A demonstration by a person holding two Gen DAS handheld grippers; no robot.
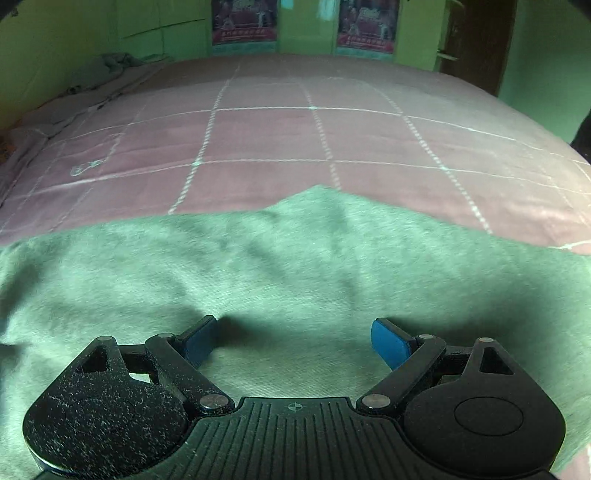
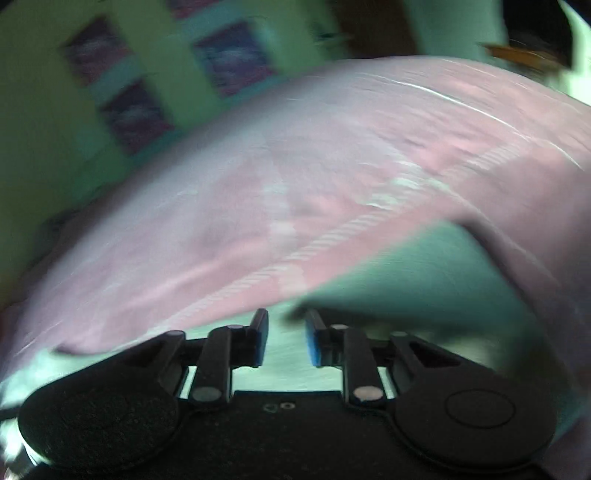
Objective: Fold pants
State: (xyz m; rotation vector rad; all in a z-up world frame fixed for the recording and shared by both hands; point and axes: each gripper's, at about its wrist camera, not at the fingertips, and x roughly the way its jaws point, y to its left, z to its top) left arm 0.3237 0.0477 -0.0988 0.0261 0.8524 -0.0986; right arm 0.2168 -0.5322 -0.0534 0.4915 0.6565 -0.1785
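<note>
Grey-green pants [image 1: 258, 273] lie spread across the near part of a pink bed cover. My left gripper [image 1: 295, 341] is open just above the fabric, blue pads wide apart, holding nothing. In the blurred right wrist view the pants [image 2: 424, 288] lie under and to the right of my right gripper [image 2: 286, 338]. Its blue pads stand a narrow gap apart with nothing gripped between them.
The pink bed cover [image 1: 280, 136] with white grid lines stretches far ahead. A crumpled grey cloth [image 1: 110, 64] lies at the far left corner. Green walls with two posters [image 1: 243, 22] and a dark door [image 1: 476, 40] stand behind the bed.
</note>
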